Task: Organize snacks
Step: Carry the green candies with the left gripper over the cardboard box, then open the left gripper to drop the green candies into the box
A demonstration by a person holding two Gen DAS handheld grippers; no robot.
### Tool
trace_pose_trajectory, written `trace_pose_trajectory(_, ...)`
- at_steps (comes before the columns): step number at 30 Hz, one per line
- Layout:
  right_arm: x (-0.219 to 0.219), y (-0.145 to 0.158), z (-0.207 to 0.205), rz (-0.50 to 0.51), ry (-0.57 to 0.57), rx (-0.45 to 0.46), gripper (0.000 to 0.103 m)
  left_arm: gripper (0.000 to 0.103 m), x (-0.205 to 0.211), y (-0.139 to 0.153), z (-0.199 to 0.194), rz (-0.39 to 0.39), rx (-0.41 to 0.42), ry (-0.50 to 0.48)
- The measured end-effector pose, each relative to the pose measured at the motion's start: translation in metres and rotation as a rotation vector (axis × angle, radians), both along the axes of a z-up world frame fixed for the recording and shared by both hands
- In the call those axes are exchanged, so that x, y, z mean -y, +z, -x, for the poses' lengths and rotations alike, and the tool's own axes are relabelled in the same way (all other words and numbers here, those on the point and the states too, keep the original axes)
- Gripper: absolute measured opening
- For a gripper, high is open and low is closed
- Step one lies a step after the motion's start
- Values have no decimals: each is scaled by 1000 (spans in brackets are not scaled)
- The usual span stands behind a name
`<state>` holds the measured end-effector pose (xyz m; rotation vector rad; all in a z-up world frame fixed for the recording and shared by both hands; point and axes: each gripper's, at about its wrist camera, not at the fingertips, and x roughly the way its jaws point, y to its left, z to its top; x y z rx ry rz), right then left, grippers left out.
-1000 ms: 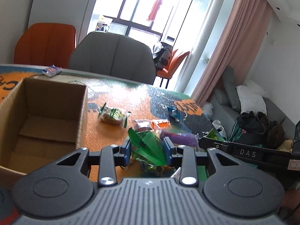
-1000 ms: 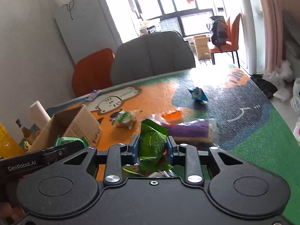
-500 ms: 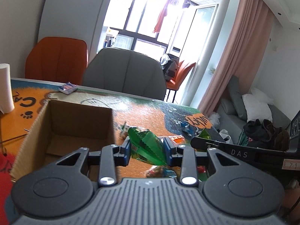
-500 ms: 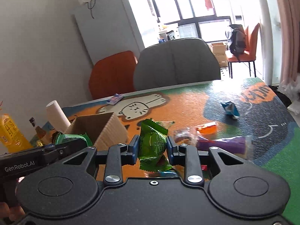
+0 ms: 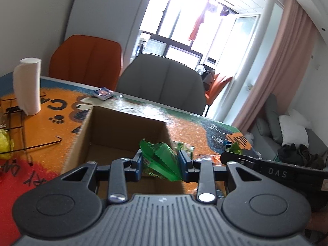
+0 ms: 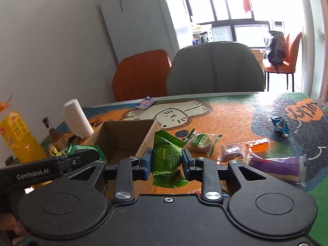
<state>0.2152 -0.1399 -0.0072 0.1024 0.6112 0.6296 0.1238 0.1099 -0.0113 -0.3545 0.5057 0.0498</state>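
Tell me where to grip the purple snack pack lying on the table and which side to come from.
Grip the purple snack pack across its narrow width near mid-length, coming from above. It lies flat on the table with its long axis running left to right in the right wrist view, so the jaws should span front to back. The clear sealed end on the right looks flimsy and would probably slip.

Paper towel roll (image 5: 27,86) upright on table; orange chair (image 5: 86,59), grey chair (image 5: 162,82) behind

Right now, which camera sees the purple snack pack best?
The right wrist view: the purple snack pack lies in plain sight on the table, right of the right gripper. The left wrist view doesn't show it.
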Motion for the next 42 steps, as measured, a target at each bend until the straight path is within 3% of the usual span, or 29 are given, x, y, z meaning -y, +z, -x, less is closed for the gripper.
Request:
trace_pose_trajectory(15,-51,4,7,-4,64,8,28,35,-38,-12,2,9,-34,90)
trace_pose_trajectory(27,-76,7,14,-17,134,3,29,50,-47,-10,22,4,-59,141)
trace_pose_trajectory(34,-73,10,17,-26,128,-6,47,72,-46,-8,28,-7,-72,172)
trace_pose_trajectory(42,-46,6,15,-21,78,-38,58,81,-35,-11,25,-31,-102,181)
